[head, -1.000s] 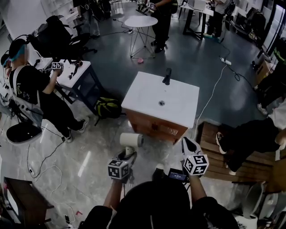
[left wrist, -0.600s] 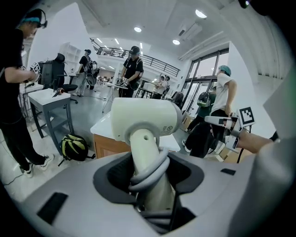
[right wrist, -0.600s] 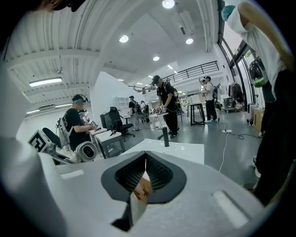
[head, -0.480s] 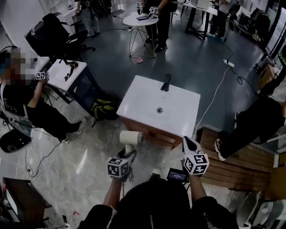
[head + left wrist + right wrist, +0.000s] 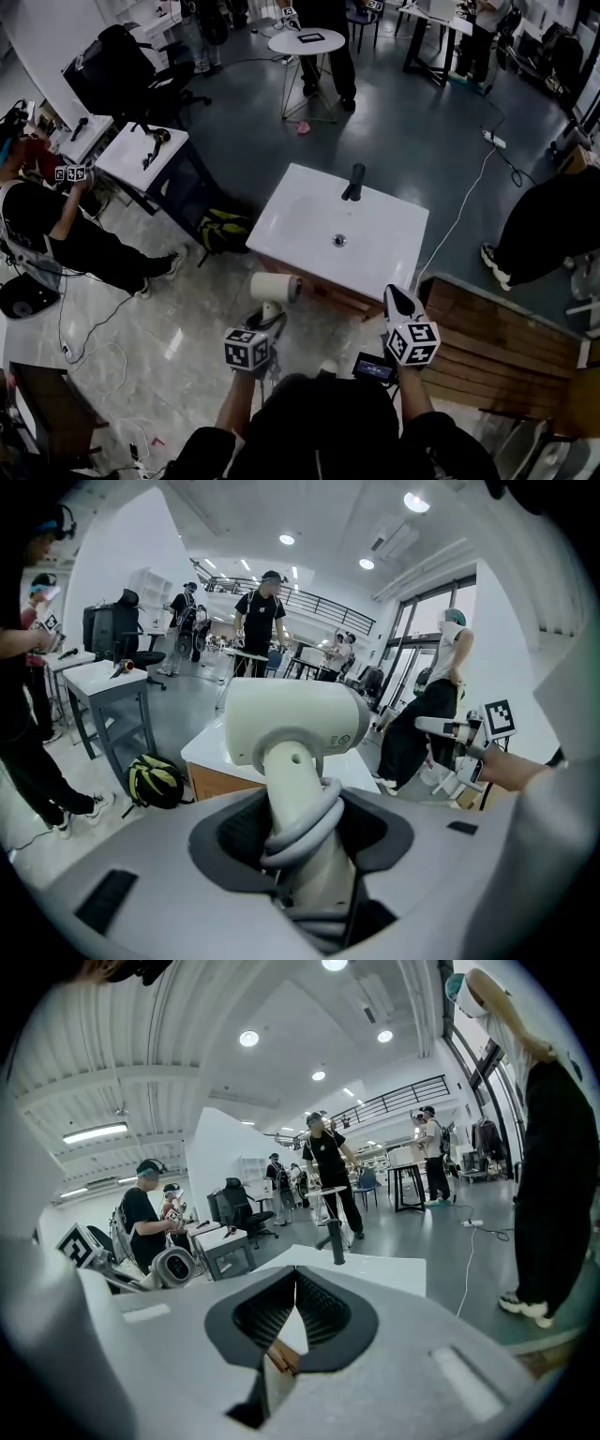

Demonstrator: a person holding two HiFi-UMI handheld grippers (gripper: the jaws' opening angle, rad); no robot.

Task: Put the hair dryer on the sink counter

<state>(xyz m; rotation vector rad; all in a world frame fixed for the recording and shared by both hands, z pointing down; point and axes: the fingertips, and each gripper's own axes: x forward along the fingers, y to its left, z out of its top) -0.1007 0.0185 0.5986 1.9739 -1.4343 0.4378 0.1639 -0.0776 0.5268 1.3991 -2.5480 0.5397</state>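
A white hair dryer (image 5: 275, 289) with its grey cord wound round the handle stands upright in my left gripper (image 5: 269, 319), which is shut on the handle. In the left gripper view the hair dryer (image 5: 295, 724) fills the middle, its barrel lying crosswise above the jaws. The white sink counter (image 5: 309, 220), with a black faucet (image 5: 353, 182) and a drain (image 5: 339, 241), stands just ahead of both grippers. My right gripper (image 5: 396, 302) is held beside the counter's near right corner, jaws together and empty. The right gripper view shows the counter (image 5: 375, 1269) and faucet (image 5: 337, 1239) beyond the closed pads.
A yellow-black backpack (image 5: 225, 230) lies on the floor left of the counter. A wooden slatted bench (image 5: 497, 337) stands to the right. A small white table (image 5: 141, 155) with a person beside it is at the far left. A cable (image 5: 450, 211) runs across the floor behind.
Both grippers hold nearly the same place, the hair dryer still gripped. The person at the right has stepped back from the bench, and the person at the left has shifted further left.
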